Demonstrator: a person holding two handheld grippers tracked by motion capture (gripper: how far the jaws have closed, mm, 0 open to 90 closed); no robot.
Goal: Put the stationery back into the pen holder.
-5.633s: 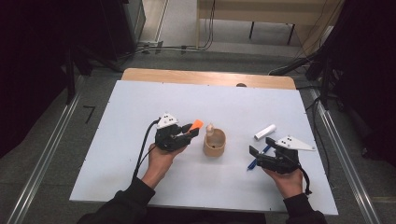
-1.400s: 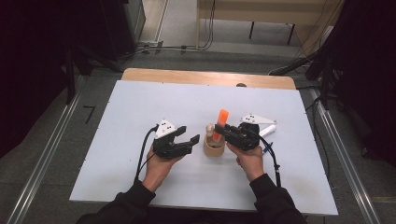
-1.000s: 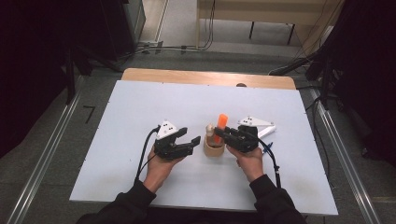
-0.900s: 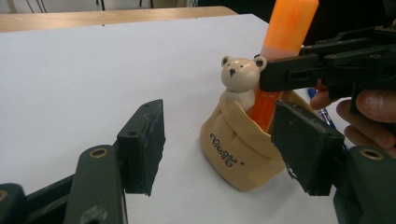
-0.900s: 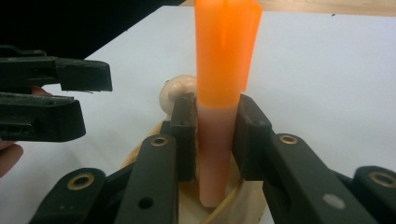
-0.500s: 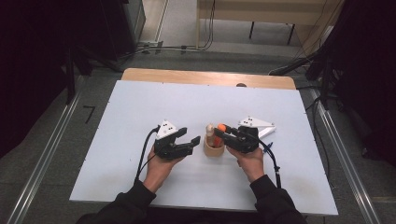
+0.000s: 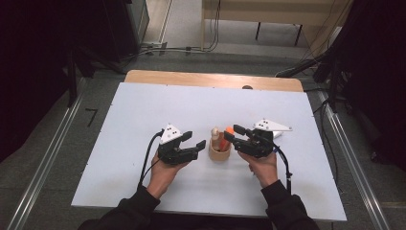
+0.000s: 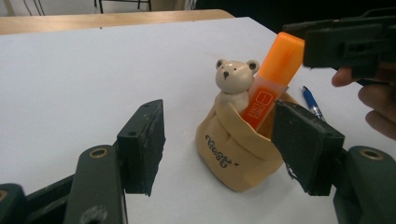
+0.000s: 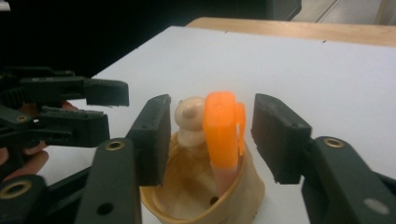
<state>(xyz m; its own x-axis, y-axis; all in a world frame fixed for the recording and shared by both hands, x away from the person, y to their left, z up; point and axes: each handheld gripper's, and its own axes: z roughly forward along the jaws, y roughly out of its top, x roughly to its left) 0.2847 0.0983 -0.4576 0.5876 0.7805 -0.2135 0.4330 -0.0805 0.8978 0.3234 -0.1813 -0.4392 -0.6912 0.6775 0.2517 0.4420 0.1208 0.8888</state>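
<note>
A tan pen holder (image 7: 220, 153) with a small bear figure (image 8: 232, 79) stands mid-table. An orange highlighter (image 9: 223, 135) stands upright in the holder (image 9: 243, 196), leaning against the bear (image 9: 189, 119). My right gripper (image 7: 232, 133) sits just right of the holder. Its jaws have just been opening, and they now flank the highlighter's cap (image 7: 229, 131) without touching it. My left gripper (image 7: 195, 139) rests left of the holder, open and empty. In the left gripper view its jaws (image 8: 224, 142) frame the holder (image 8: 233, 154) from a short distance.
A blue pen (image 8: 310, 102) lies on the white table (image 7: 143, 110) behind the holder, by the right hand. A small white item (image 7: 279, 134) peeks out beside the right gripper's grey plate. A wooden strip runs along the table's far edge.
The right gripper lowered the orange highlighter into the holder, then spread its jaws off it. The highlighter now stands free. The left gripper has not moved.
</note>
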